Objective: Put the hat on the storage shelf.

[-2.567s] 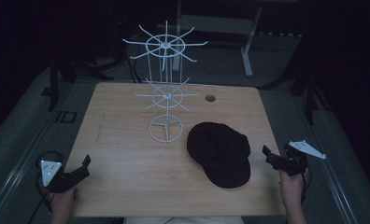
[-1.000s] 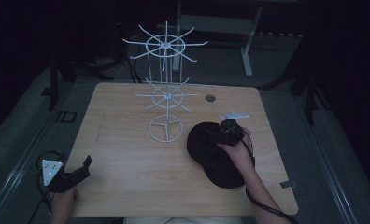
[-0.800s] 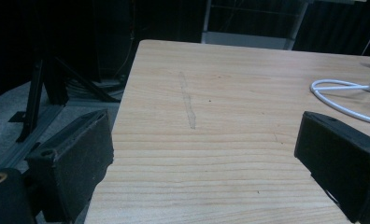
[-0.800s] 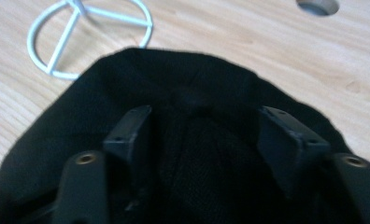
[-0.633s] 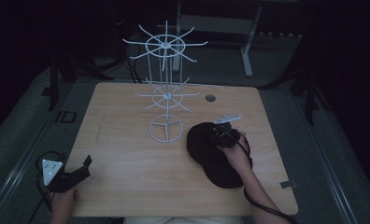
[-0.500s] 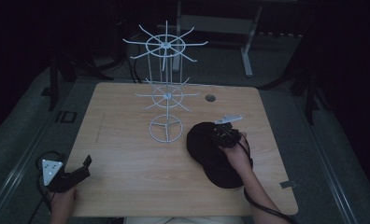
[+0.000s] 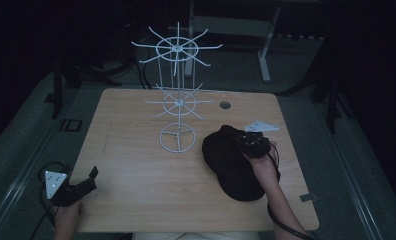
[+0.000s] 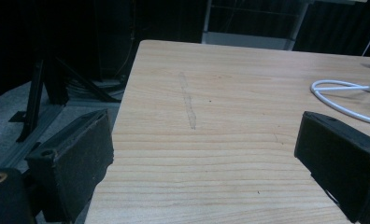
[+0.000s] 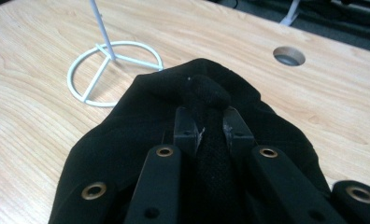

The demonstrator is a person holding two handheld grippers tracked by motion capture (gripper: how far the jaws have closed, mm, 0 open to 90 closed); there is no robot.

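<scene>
A black cap lies on the wooden table, right of the white wire rack. My right gripper sits on the cap's crown; its jaws have just been closing and are now shut on a pinched fold of the black fabric, seen between the fingertips of the right gripper. The rack's ring base stands just beyond the cap. My left gripper rests at the table's front left corner, open, with only bare wood between the jaws of the left gripper.
A round cable hole is in the table's back edge, behind the cap. The rack's ring base shows far right in the left gripper view. Dark floor and frame legs surround the table.
My right hand came in from the table's right edge onto the cap, settled on its crown, and the crown now bunches up slightly. The left gripper stayed put.
</scene>
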